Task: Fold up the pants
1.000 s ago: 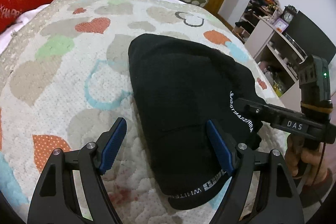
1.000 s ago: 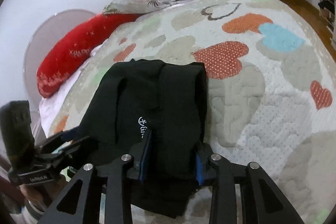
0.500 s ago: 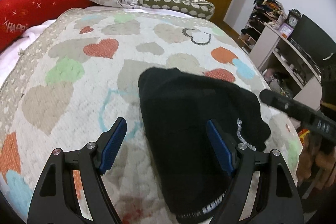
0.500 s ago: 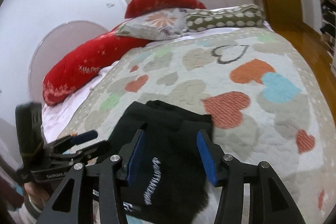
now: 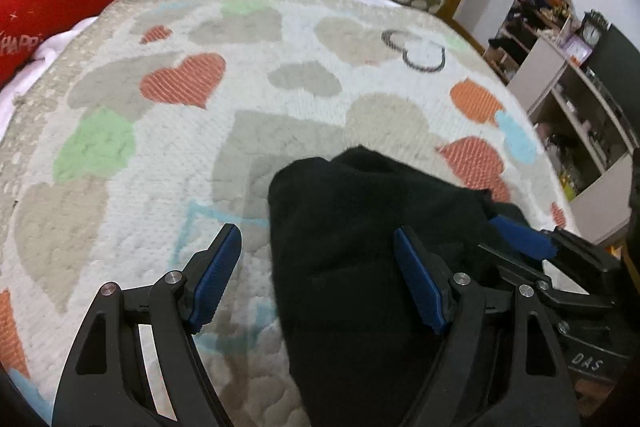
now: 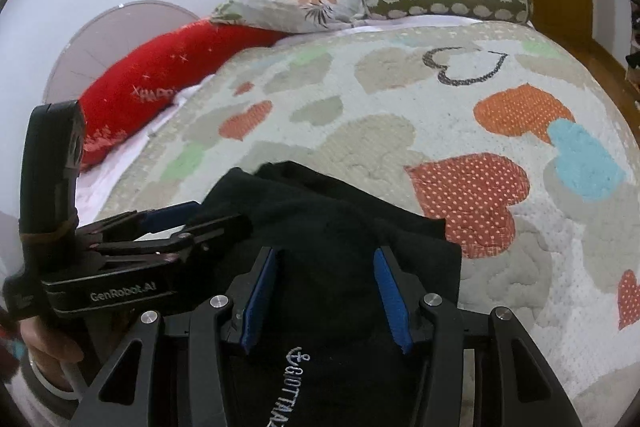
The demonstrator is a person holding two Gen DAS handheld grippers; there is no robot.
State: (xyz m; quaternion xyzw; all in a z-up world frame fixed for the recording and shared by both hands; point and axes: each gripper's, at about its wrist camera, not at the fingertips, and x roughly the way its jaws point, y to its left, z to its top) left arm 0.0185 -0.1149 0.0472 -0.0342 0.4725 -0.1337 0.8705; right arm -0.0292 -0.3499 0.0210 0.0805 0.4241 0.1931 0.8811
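Pulling back from folded black pants (image 6: 332, 227) on bed (image 6: 500, 115): right gripper (image 6: 325, 291) just loosened, left gripper (image 5: 316, 279) spread wide, fold apparently complete.

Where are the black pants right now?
The black pants lie folded on the heart-patterned quilt at the near end of the bed, low and central in both wrist views, just left of a red dotted heart.

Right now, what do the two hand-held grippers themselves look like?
Both are black, angular frames with silver pivot screws and ribbed blue pads on the fingers. The left hand-held gripper has a tall black handle and white "GenRobot.AI" lettering on its side. The right hand-held gripper shows white "DAS" lettering on its body.
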